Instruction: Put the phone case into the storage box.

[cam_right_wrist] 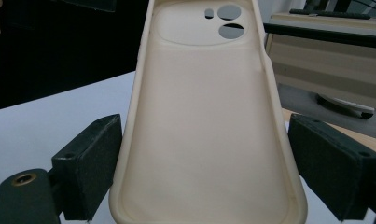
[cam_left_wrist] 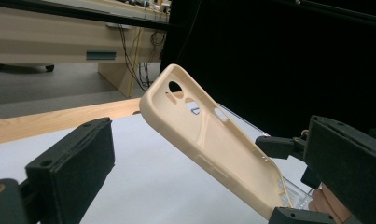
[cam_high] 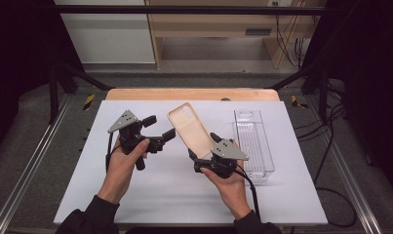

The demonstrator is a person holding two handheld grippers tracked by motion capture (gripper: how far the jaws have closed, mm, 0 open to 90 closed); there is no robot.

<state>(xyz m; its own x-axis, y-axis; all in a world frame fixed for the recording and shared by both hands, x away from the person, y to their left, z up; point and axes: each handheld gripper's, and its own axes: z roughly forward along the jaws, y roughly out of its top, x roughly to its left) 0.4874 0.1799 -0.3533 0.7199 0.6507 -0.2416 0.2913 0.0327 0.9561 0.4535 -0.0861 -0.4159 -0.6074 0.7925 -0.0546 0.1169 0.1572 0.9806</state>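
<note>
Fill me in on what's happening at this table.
A person works with a gripper in each hand. The right gripper holds a beige phone case by its bottom end across its width, tilted up off the white table, hollow side toward the person. The left gripper stands open beside the case, not touching it. A clear plastic tray lies on the table to the right.

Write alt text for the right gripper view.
A beige phone case, hollow inside facing the camera and camera cutouts at the top, stands lengthwise between the right gripper's two black jaws, which close on its long sides. A white table lies behind it, with a wooden shelf unit farther back on the right.
</note>
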